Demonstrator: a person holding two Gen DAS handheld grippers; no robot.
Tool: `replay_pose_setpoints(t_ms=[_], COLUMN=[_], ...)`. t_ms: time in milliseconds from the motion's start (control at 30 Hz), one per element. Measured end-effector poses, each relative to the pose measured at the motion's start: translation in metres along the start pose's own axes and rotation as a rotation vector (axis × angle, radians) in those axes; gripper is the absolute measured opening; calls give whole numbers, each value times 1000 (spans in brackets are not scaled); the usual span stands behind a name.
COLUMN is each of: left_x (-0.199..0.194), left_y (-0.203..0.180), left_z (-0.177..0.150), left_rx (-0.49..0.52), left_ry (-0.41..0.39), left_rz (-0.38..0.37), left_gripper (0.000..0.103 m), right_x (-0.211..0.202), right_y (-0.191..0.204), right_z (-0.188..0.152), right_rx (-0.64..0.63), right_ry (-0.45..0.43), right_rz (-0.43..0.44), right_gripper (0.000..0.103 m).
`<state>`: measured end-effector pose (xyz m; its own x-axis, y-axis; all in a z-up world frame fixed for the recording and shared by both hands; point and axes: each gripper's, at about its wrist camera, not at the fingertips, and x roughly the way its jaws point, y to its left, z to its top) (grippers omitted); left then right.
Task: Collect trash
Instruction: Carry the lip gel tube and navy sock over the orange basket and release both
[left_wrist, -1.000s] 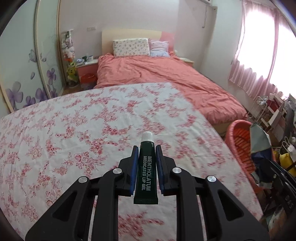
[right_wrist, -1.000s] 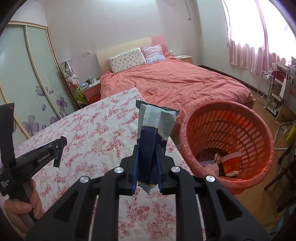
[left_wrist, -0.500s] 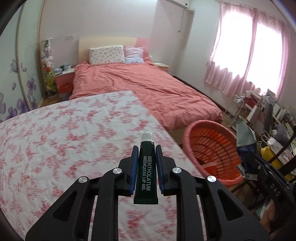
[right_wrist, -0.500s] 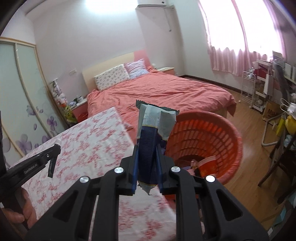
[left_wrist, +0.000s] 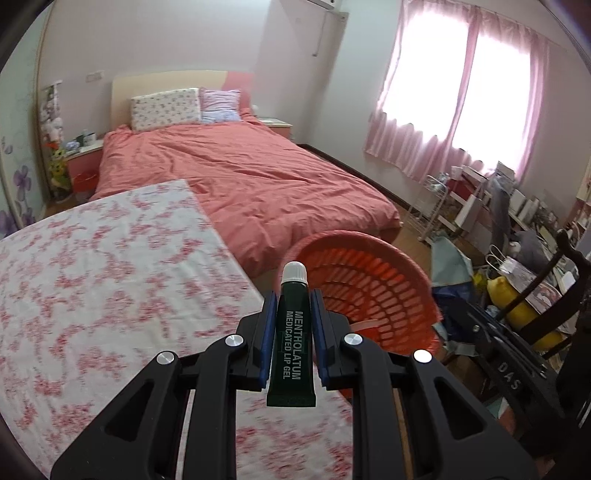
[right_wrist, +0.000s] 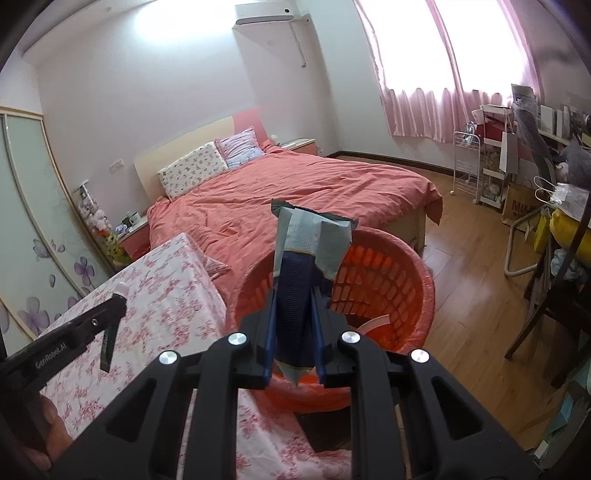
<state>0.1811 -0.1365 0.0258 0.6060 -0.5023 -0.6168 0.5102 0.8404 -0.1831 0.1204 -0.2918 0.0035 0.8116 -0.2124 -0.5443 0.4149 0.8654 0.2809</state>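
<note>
Both grippers grip trash: left gripper (left_wrist: 291, 325) clamps a green lip-gel tube (left_wrist: 291, 343), right gripper (right_wrist: 293, 321) pinches a wrapper (right_wrist: 306, 243), orange basket (right_wrist: 391, 258) at one o'clock

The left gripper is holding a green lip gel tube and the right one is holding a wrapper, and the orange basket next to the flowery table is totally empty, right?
Not quite. The orange basket is not empty: the right wrist view shows some trash already at its bottom. The rest holds: the left gripper holds the green lip gel tube, the right gripper holds the wrapper, and the basket stands beside the flowery table.
</note>
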Motion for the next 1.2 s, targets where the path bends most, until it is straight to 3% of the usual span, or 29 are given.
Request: replay_pose_setpoints(t_ms=[400, 1000, 1133, 1200], left_x=[35, 92, 100, 101], left_y=[-39, -56, -52, -49], left_z=[2, 8, 6, 5], left_rx=[40, 26, 6, -1], left_ry=[28, 103, 123, 131], left_rz=[-81, -89, -78, -70], left_gripper=[19, 19, 36, 37], right_x=[24, 72, 79, 80], right_y=[-30, -58, -65, -68], right_z=[8, 27, 23, 22], right_rx=[42, 104, 124, 132], right_ry=[7, 23, 46, 50], right_rz=[12, 61, 70, 69], right_gripper=[17, 22, 30, 37])
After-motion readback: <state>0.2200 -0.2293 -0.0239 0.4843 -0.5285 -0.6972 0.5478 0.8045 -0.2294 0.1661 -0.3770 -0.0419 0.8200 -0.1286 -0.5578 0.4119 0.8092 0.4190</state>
